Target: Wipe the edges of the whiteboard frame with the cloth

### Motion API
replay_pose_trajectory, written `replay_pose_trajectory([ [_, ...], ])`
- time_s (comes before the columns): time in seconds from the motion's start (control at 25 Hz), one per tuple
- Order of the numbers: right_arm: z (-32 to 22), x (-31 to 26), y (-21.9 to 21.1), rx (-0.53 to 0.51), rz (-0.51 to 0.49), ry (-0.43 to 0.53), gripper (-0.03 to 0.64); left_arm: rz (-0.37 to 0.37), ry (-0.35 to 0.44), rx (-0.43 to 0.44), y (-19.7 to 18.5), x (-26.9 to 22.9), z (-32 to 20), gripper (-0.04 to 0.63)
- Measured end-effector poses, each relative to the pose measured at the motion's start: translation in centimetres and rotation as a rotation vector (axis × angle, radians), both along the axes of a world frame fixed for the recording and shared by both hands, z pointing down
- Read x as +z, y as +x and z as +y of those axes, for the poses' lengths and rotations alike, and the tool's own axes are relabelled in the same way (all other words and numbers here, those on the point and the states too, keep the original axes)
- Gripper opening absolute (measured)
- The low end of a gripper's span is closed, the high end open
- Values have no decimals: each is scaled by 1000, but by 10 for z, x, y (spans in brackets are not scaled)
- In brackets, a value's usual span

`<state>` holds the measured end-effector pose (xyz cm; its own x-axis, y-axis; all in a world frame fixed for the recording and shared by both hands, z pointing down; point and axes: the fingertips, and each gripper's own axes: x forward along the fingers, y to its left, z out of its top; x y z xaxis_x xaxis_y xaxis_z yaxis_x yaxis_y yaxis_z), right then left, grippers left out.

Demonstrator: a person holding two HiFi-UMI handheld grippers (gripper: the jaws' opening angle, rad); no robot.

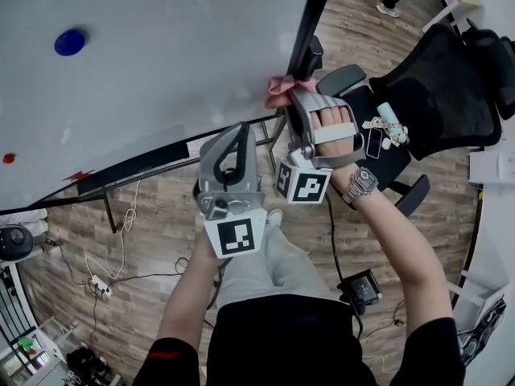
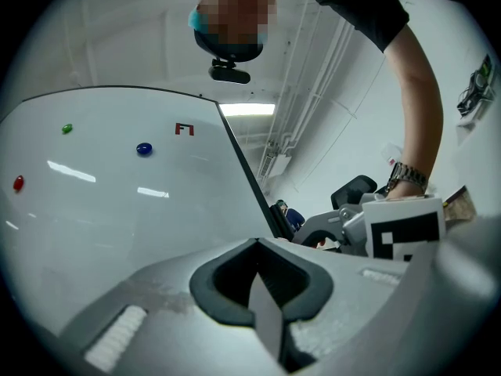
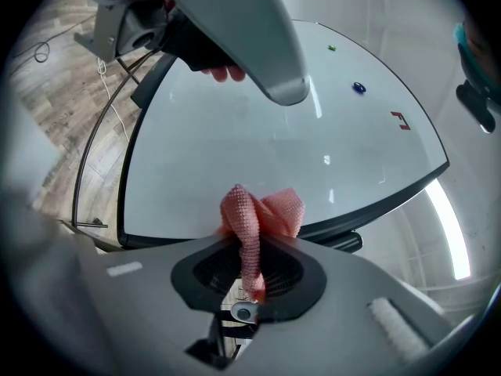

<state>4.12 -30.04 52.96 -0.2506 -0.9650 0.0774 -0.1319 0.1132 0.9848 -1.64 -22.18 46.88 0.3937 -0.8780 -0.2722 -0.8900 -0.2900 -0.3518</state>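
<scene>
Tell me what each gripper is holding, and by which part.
The right gripper is shut on the cloth, pinching one twisted end. The left gripper is shut on nothing.

A black office chair fills the upper right of the head view, with a dark phone and a pale blue trinket on its seat. Wooden floor spreads below. A white power strip with cables lies at the lower left. A blue magnet sits at the upper left, and a red magnet at the left edge.
</scene>
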Motion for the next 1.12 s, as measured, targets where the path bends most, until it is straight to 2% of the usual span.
replay_pose_trajectory([
  [1.12,1,36,1,21,23,7,54,-3,-6,91,6,26,-11,-3],
])
